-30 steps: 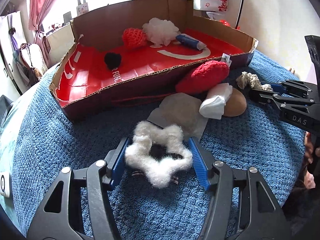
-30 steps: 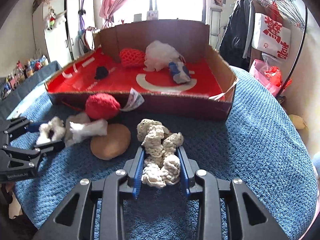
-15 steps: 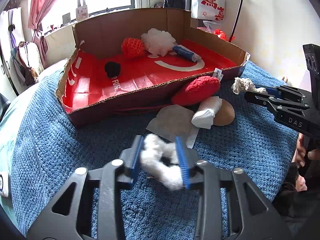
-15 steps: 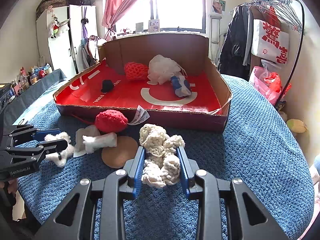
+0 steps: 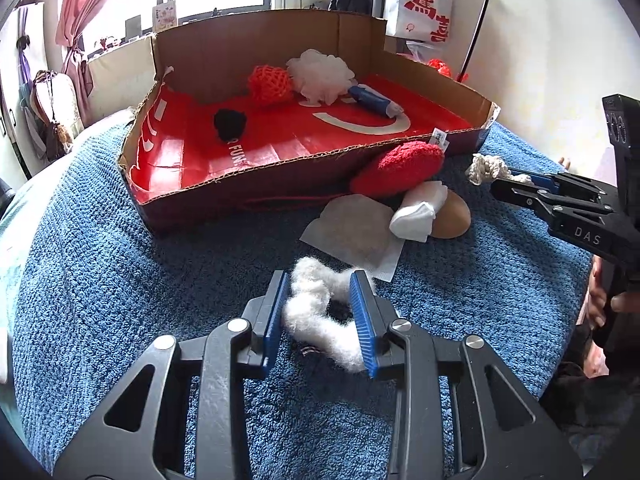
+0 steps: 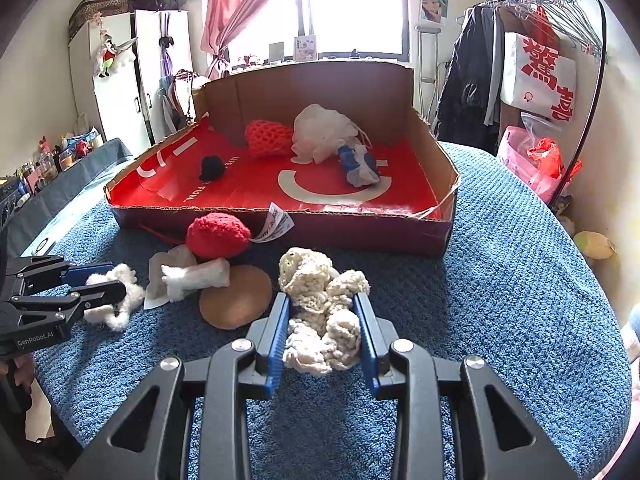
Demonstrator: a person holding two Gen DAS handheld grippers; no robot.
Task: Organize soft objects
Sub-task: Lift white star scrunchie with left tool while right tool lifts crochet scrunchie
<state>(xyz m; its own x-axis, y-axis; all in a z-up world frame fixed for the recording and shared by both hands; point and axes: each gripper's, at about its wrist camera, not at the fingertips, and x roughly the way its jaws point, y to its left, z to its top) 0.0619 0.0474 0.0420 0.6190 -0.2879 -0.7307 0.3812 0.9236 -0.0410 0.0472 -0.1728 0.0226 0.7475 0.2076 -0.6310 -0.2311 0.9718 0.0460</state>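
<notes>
My left gripper [image 5: 322,316] is shut on a white fluffy star-shaped piece [image 5: 316,312], held above the blue blanket; it also shows in the right wrist view [image 6: 116,294]. My right gripper [image 6: 323,330] is shut on a cream crocheted bundle [image 6: 320,304], lifted over the blanket; its tip shows in the left wrist view [image 5: 486,168]. A cardboard tray [image 5: 256,184] with a red liner stands ahead. It holds a black pom-pom [image 5: 229,123], an orange knitted ball [image 5: 270,85], a white mesh puff [image 5: 320,76] and a blue-white roll [image 5: 374,100].
On the blanket [image 5: 100,260] in front of the tray lie a red knitted piece [image 5: 400,168], a white rolled cloth [image 5: 418,210], a tan round pad [image 5: 450,218] and a grey pad on paper [image 5: 354,232]. A clothes rack [image 6: 560,40] stands at the right.
My left gripper closed on the white fluffy star and lifted it off the blanket. My right gripper rose with the cream bundle; both views show the tray from higher.
</notes>
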